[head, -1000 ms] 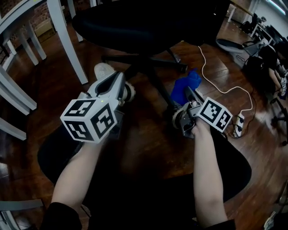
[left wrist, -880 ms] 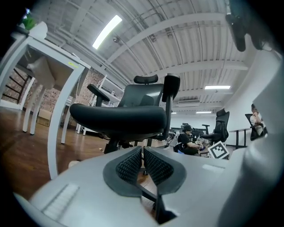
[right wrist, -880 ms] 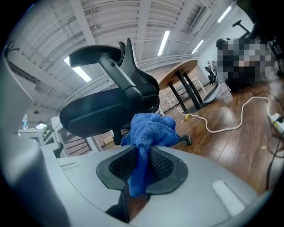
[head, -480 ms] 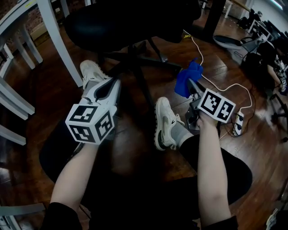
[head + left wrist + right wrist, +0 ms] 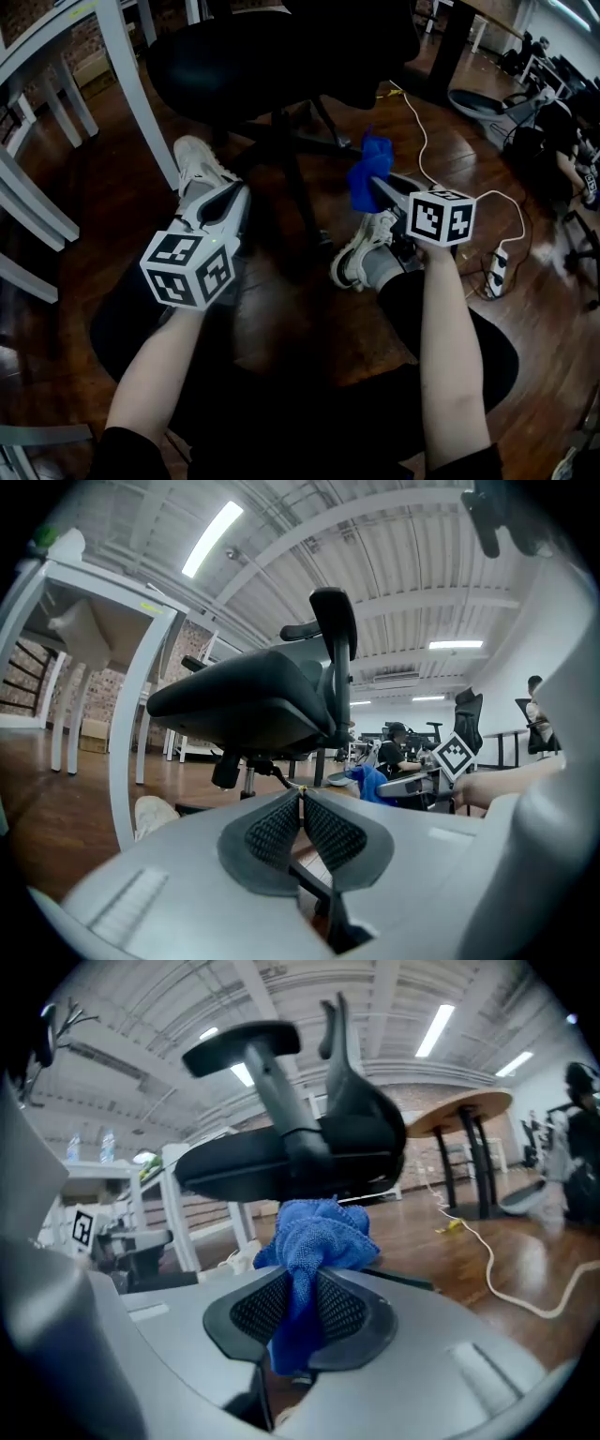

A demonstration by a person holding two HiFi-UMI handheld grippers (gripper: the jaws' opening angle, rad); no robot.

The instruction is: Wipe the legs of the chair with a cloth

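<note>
Dark wooden flooring (image 5: 84,187) carries a black office chair (image 5: 272,56) with a spoked base. The chair legs (image 5: 298,192) spread out below the seat, and one spoke runs toward the person between two white shoes (image 5: 195,161). A white table leg (image 5: 131,84) stands left of the chair. A white cable (image 5: 441,178) lies on the floor to the right.

Left gripper (image 5: 302,794): jaws are closed, with the ribbed pads meeting at their tips and nothing between them. It points at the chair base from the left side.

Right gripper (image 5: 302,1288): jaws are clamped on a blue cloth (image 5: 314,1241). The cloth passes down between the pads and bunches into a wad above the tips. In the head view the cloth (image 5: 368,173) sits just right of the chair legs, near one spoke. Contact with the spoke cannot be confirmed.
</note>
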